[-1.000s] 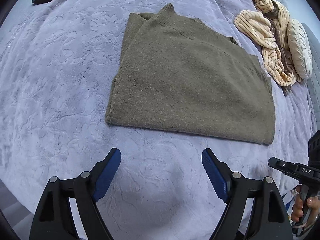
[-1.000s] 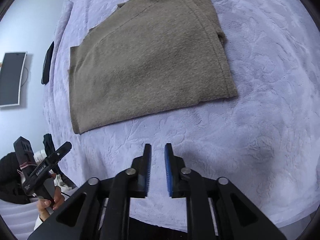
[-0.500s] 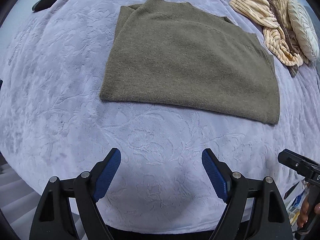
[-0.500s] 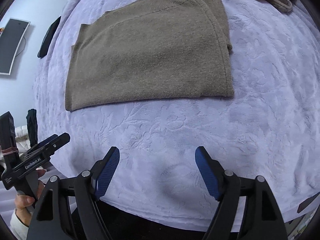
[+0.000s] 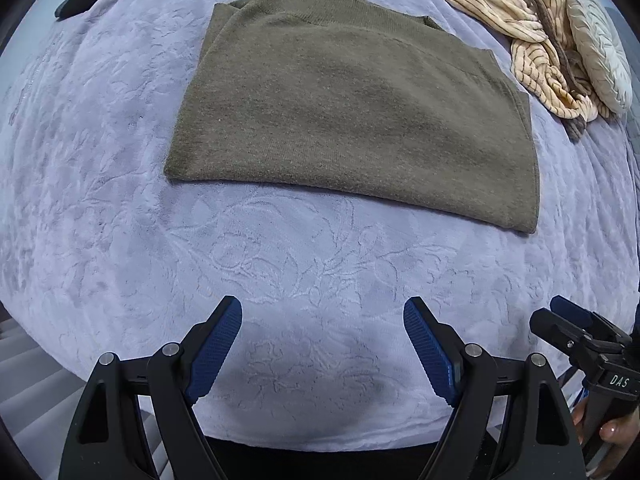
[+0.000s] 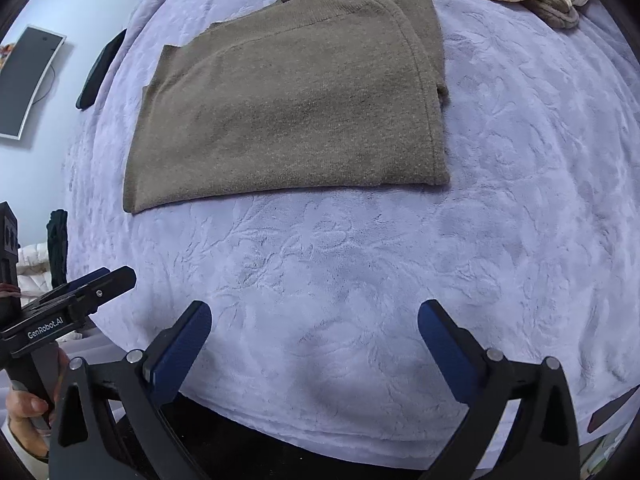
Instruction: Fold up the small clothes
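Two grippers hang over the near edge of a lavender embossed blanket (image 5: 120, 184), both pointing down at bare cloth. Left gripper (image 5: 322, 344): blue-padded jaws spread wide, nothing between them, pads clear of the blanket. Right gripper (image 6: 314, 342): jaws have just been opening and now stand spread at their widest, nothing between them. Each gripper also shows at the margin of the other's view, gripped by a hand (image 6: 28, 408) on its handle; only a few fingertips of each hand are visible. No object lies between the grippers and the garment; an open strip of blanket separates them. Olive-brown knit sweater (image 5: 352, 112) lies flat in the middle of the blanket, well apart from both grippers, folded into a rough rectangle with the ribbed collar at the far edge and layered folds stacked along one side, its near edge straight. Beyond it, at the far corner, a pile of cream striped clothes (image 5: 520, 28) sits crumpled, touching a pale quilted cushion (image 5: 600, 48); the pile is cut off by the frame. A dark flat object (image 6: 100, 72) rests at the blanket's far left edge, too small to identify. A dark curved screen (image 6: 28, 80) hangs on the pale wall.
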A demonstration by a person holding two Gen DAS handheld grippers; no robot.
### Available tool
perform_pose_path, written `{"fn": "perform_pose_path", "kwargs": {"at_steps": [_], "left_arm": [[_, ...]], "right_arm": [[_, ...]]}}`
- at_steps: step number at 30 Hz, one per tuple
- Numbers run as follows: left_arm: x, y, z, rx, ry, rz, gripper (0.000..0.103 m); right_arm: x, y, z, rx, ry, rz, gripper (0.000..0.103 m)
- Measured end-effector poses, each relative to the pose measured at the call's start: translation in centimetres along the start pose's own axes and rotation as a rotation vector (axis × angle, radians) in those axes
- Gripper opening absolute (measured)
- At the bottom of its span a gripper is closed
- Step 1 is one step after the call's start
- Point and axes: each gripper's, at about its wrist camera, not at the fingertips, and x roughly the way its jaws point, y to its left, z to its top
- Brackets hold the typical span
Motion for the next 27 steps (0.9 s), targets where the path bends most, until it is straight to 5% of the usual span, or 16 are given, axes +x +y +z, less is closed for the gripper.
{"fn": "perform_pose_path", "kwargs": {"at_steps": [11,19,27], "left_arm": [[0.7,2.3,-0.3,-0.094,-0.003,-0.078,0.084],[1.4,8.9,2.0,-0.246,-0.057,-0.241,0.084],[6.2,12.3,5.6,-0.300,-0.040,-0.443,0.084]], "right_arm": [[0.7,-0.3,-0.4,0.027,0.047,-0.024,0.103],[1.5,1.4,-1.2,0.049,0.066,-0.060,0.103],[3.7,4.3,-2.2,0.064,0.098,-0.083,0.103]]}}
